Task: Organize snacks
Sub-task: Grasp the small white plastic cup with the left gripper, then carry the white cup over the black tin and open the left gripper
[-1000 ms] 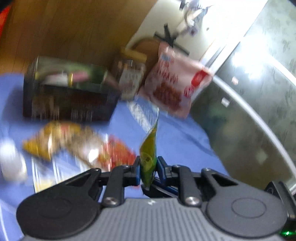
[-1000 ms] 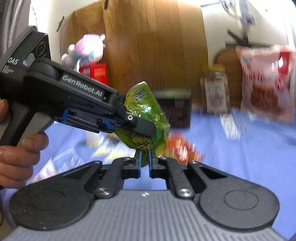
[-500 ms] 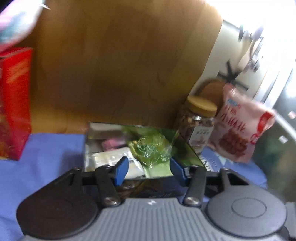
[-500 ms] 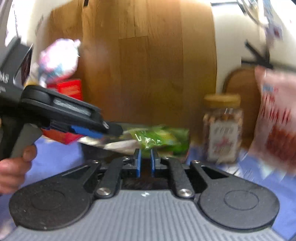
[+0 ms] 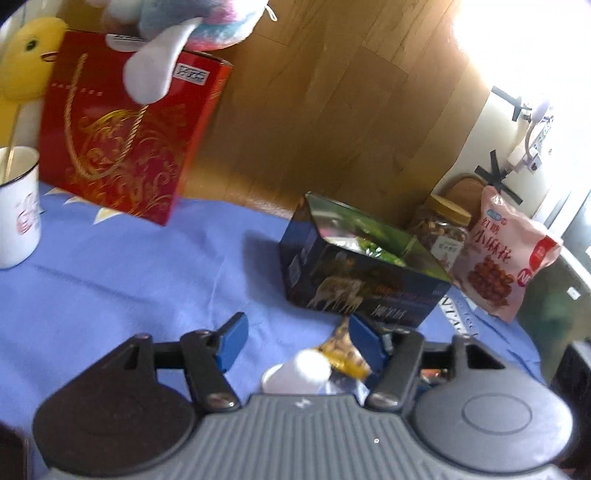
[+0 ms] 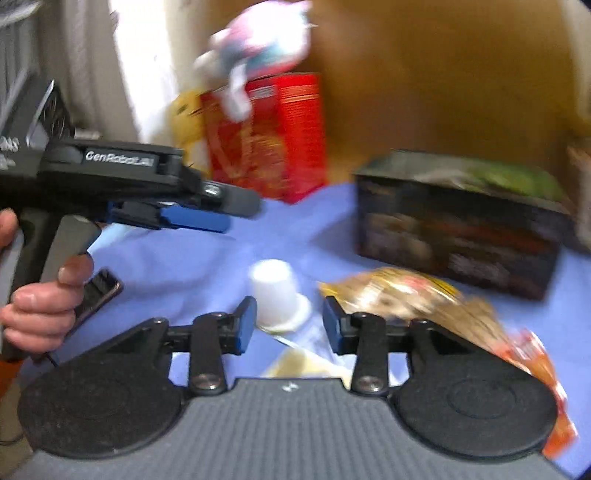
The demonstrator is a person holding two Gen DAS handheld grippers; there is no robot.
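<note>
Currently both tools are opening with nothing gripped: left tool (image 5: 295, 338) wide, right tool (image 6: 288, 325) at about half width. Just ahead of them on the blue table (image 5: 122, 280) lie a small white cup (image 6: 275, 299), a yellow snack bag (image 6: 399, 295) and an orange packet (image 6: 535, 350), all loose. Beyond stands the dark tin box (image 5: 354, 269), a green snack packet (image 6: 517, 177) already inside. Judgement: partly done; the loose items near the tools are left to box.

A red gift bag (image 5: 125, 136) was stood at ten o'clock on the blue tablecloth (image 5: 122, 280), a plush toy (image 5: 177, 33) was perched on it, and a white mug (image 5: 16, 206) was set at nine o'clock.
</note>
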